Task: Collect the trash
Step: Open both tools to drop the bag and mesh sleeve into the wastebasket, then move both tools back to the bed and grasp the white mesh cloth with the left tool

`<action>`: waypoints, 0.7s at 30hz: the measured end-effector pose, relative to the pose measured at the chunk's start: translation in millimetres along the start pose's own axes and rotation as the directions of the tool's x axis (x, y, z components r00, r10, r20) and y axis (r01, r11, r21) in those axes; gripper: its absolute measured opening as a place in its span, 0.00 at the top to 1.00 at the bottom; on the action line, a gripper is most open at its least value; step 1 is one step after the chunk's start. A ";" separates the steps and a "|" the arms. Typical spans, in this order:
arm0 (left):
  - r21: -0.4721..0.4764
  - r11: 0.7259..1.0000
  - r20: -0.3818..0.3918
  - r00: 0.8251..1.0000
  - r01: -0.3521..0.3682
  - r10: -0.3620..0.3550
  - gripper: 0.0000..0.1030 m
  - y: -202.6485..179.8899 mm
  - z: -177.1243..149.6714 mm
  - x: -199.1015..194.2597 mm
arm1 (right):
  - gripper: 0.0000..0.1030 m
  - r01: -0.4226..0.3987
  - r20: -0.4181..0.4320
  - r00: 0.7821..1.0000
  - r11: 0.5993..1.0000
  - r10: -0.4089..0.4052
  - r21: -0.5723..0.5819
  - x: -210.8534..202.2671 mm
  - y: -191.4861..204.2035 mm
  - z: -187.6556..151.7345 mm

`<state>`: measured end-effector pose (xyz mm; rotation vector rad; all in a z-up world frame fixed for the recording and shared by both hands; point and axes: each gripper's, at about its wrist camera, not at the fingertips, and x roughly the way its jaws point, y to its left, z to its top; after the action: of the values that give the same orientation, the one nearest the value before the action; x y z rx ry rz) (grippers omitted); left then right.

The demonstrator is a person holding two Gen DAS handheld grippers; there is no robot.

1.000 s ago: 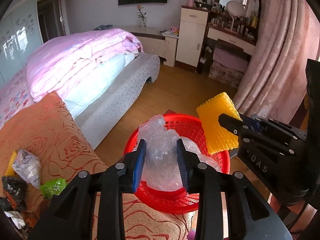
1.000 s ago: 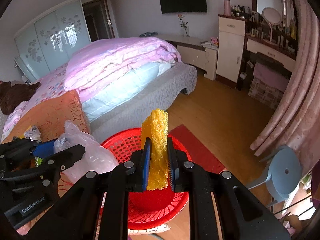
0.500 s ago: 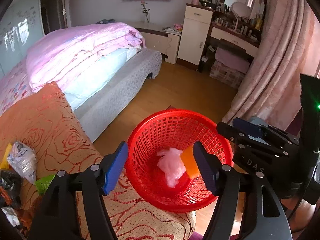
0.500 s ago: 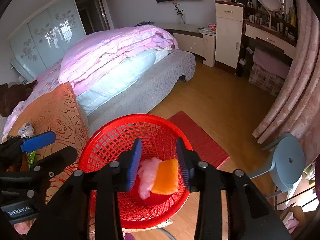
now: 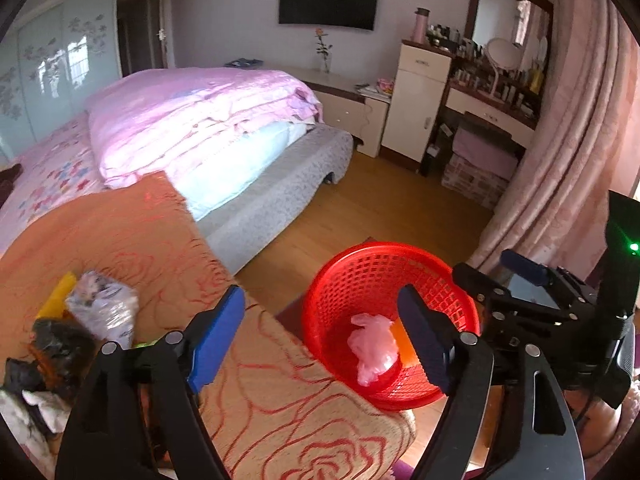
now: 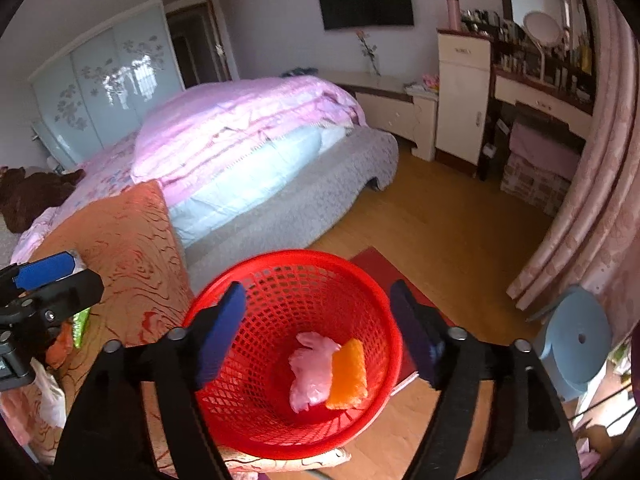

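A red mesh basket (image 5: 352, 256) (image 6: 280, 258) stands beside the orange patterned cover. In it lie a crumpled clear plastic bag (image 5: 372, 344) (image 6: 310, 368) and an orange-yellow foam net (image 6: 348, 374), which the left wrist view half hides behind a finger. My right gripper (image 6: 317, 289) hangs over the basket, its jaws opening with nothing between them. My left gripper (image 5: 320, 294), also opening and empty, is over the cover's edge, just left of the basket. More trash lies on the cover at the left: a crinkled bag (image 5: 104, 308), a yellow piece (image 5: 56, 296) and a black wad (image 5: 52, 344).
A bed with a pink quilt (image 5: 192, 120) fills the left and middle. The wood floor (image 6: 440, 240) holds a red mat (image 6: 372, 264) by the basket and a blue stool (image 6: 576, 340) at the right. Pink curtains (image 5: 560, 160) and a dressing table (image 5: 488, 112) stand beyond.
Both grippers opened. The plastic bag and the foam net dropped from them into the basket. The left gripper swung left, so the basket now sits to its right.
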<state>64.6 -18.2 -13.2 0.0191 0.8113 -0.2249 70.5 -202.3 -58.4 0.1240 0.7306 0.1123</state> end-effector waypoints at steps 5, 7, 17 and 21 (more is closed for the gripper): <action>-0.011 0.999 0.017 0.999 -0.048 0.048 0.25 12.1 -3.4 -11.9 | 0.23 -0.031 -0.004 1.000 0.999 0.031 -0.030 -4.1 14.3 -1.6; -0.013 0.998 0.029 0.998 -0.064 0.064 0.25 16.4 -5.0 -18.5 | 0.23 -0.044 -0.008 0.999 0.998 0.043 -0.052 -5.3 22.4 -2.6; -0.085 0.986 0.090 0.985 -0.140 0.148 0.20 59.7 -13.2 -59.4 | 0.21 -0.091 -0.021 0.996 0.990 0.090 -0.111 -10.6 48.5 -7.9; -0.136 0.972 0.097 0.974 -0.190 0.204 0.20 85.7 -18.0 -73.8 | 0.21 -0.112 -0.038 0.993 0.987 0.109 -0.114 -9.5 55.8 -9.2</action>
<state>20.3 81.5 21.7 -0.0311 0.7065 0.0141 54.0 -148.0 -50.5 0.0519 0.7473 0.2628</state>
